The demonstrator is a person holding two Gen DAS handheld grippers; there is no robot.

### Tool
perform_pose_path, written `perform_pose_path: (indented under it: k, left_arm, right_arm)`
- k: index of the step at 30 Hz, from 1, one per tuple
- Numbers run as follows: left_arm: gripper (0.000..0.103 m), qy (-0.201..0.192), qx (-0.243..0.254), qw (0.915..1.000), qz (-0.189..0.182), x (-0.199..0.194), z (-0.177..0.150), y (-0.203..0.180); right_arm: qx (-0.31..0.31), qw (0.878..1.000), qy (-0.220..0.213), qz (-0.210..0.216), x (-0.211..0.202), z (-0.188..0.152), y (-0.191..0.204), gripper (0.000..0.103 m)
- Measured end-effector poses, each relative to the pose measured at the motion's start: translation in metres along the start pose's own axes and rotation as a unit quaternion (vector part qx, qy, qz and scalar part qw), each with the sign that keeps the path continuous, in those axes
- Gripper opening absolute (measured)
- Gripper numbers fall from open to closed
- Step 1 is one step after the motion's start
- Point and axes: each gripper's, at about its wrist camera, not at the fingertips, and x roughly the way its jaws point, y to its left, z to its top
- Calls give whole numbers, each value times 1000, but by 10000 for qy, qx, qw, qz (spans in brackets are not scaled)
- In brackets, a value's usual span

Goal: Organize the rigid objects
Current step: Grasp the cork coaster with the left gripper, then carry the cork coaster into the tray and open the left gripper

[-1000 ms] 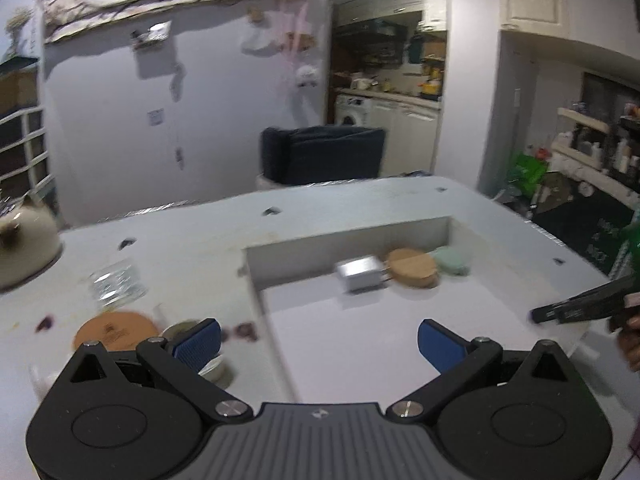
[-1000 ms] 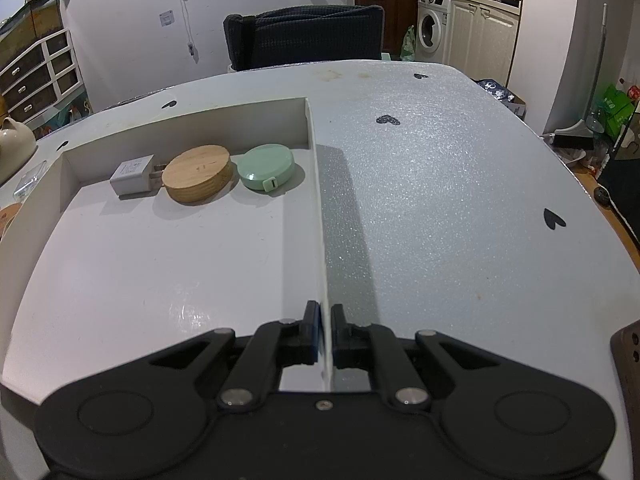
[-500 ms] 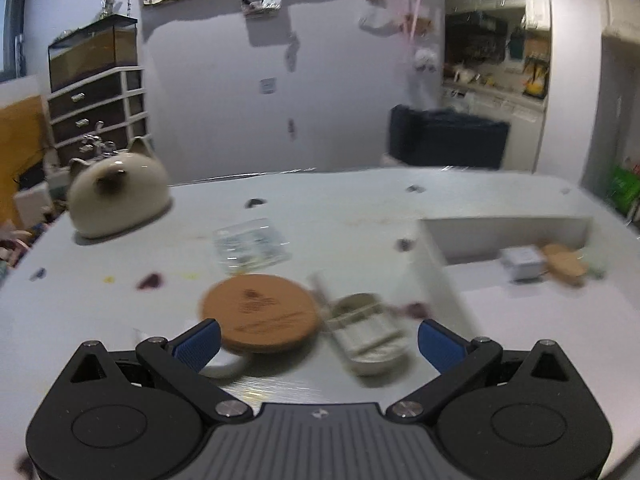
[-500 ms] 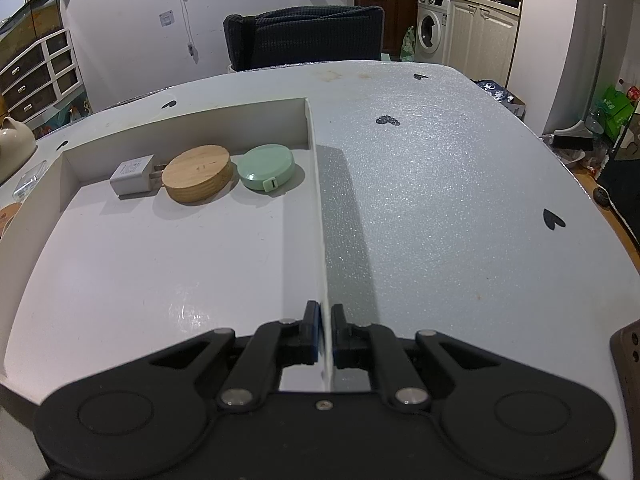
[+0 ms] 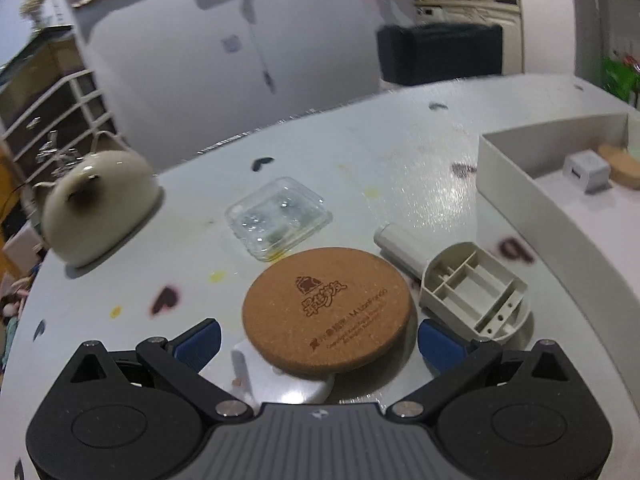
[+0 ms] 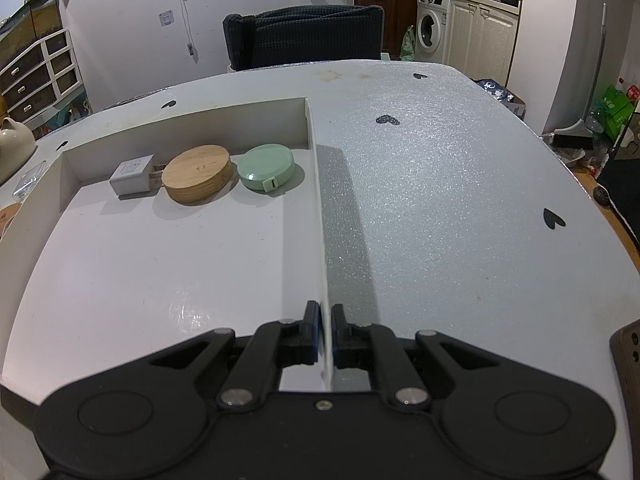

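Three items sit at far wall of white tray (image 6: pixel 312 184): charger plug (image 6: pixel 132 176), wooden disc (image 6: pixel 198 179), mint tape measure (image 6: pixel 266 166). We see R gripper (image 6: pixel 325 316) pinching tray's right wall. L gripper (image 5: pixel 318 342) spread wide, empty, over cork coaster (image 5: pixel 326 312); battery holder (image 5: pixel 476 292) just beside, on table (image 5: pixel 400 152).

Round cork coaster (image 5: pixel 327 314) flat on table, charger (image 6: pixel 133 176), wooden disc (image 6: pixel 198 173), green tape (image 6: pixel 266 166) inside tray (image 6: pixel 192 120)

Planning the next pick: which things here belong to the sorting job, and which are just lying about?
Job: white tray, charger, wooden disc, green tape measure, cork coaster, battery holder, white tube, clear plastic case.
Lying about: cat-shaped ornament, dark chair.
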Motion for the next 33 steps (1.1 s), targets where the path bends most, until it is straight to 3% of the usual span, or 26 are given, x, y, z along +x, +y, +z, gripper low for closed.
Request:
perform_pose_path:
  k: [16, 24, 33]
  left_arm:
    - [101, 458, -585, 9943, -759, 43, 32, 23]
    - [99, 312, -816, 9939, -675, 36, 28, 24]
    - [99, -198, -1066, 9915, -718, -9, 23, 27]
  right_arm:
    - [5, 10000, 0, 0, 0, 0, 0, 6]
    - [-2, 10000, 2, -5, 0, 0, 0, 6]
    - [-11, 10000, 3, -10, 0, 0, 0, 6]
